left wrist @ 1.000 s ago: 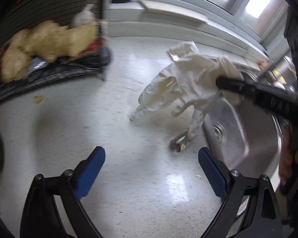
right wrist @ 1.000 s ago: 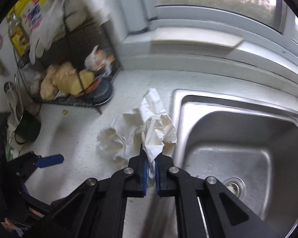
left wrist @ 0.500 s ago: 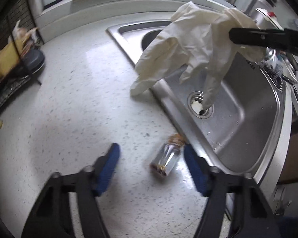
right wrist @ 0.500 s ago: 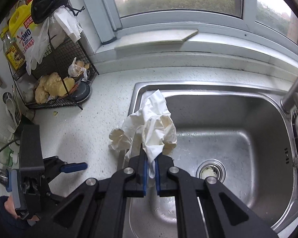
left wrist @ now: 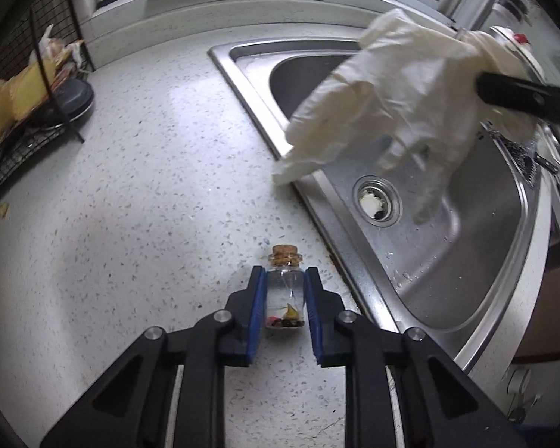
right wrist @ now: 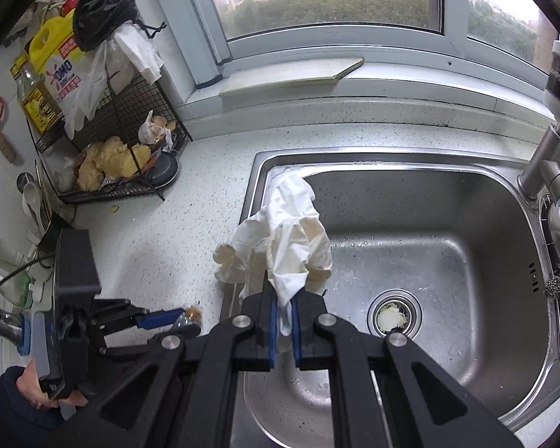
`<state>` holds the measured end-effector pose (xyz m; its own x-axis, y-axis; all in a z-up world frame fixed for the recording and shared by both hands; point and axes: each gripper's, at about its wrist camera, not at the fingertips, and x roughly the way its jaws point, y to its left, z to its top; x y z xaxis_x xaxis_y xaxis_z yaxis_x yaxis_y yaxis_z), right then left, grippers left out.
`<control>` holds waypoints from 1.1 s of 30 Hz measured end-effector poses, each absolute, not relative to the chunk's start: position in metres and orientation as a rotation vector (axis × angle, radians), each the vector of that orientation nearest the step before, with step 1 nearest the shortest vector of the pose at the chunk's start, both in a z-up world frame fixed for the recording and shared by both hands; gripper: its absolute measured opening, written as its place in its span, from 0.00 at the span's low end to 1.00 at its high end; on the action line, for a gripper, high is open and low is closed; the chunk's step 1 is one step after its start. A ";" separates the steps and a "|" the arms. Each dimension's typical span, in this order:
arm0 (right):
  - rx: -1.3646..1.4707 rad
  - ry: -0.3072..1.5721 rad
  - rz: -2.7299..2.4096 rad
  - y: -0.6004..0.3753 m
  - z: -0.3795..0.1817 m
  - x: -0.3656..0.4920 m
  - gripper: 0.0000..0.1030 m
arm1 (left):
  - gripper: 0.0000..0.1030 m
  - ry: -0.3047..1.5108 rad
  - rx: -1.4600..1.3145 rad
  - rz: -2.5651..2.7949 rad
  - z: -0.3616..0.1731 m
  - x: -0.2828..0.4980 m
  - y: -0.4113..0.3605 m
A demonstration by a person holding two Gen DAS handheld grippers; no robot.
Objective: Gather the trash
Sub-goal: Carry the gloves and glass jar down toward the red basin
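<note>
Left hand-held gripper (left wrist: 284, 298): I'm closing its jaws on the small corked bottle (left wrist: 284, 295) lying on the worktop (left wrist: 130, 205) beside the sink (left wrist: 466, 298)
Right hand-held gripper (right wrist: 283, 321): clamped on the white glove (right wrist: 283, 239), hanging over the sink
Risk: smooth round glass may squirt forward and roll into the sink

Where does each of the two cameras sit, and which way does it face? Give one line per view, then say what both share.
Left wrist: on the left gripper, looking steeply down at the countertop; its jaws are closing around a small corked bottle.
Right wrist: on the right gripper, facing the sink and window, clamping a white glove; a hand shows at lower left.
Shared: glove, sink, bottle, wire rack.
</note>
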<state>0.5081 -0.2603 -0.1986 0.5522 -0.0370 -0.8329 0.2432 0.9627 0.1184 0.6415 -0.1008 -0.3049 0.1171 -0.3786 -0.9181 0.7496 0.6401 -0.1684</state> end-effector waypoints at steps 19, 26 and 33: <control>0.141 0.927 0.015 -0.232 -0.163 0.418 0.05 | 0.19 1.136 0.252 -0.672 -0.222 0.543 -0.084; 0.092 0.912 0.152 -0.233 -0.148 0.342 0.05 | 0.19 1.103 0.171 -0.557 -0.192 0.455 -0.080; 0.045 0.890 0.246 -0.244 -0.134 0.269 0.05 | 0.19 1.066 0.108 -0.459 -0.172 0.363 -0.094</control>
<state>0.2692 -0.2441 -0.1339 0.6031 0.2311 -0.7634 -0.1934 0.9709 0.1411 0.3627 -0.0938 -0.1723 0.3997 -0.3103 -0.8625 0.4133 0.9009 -0.1326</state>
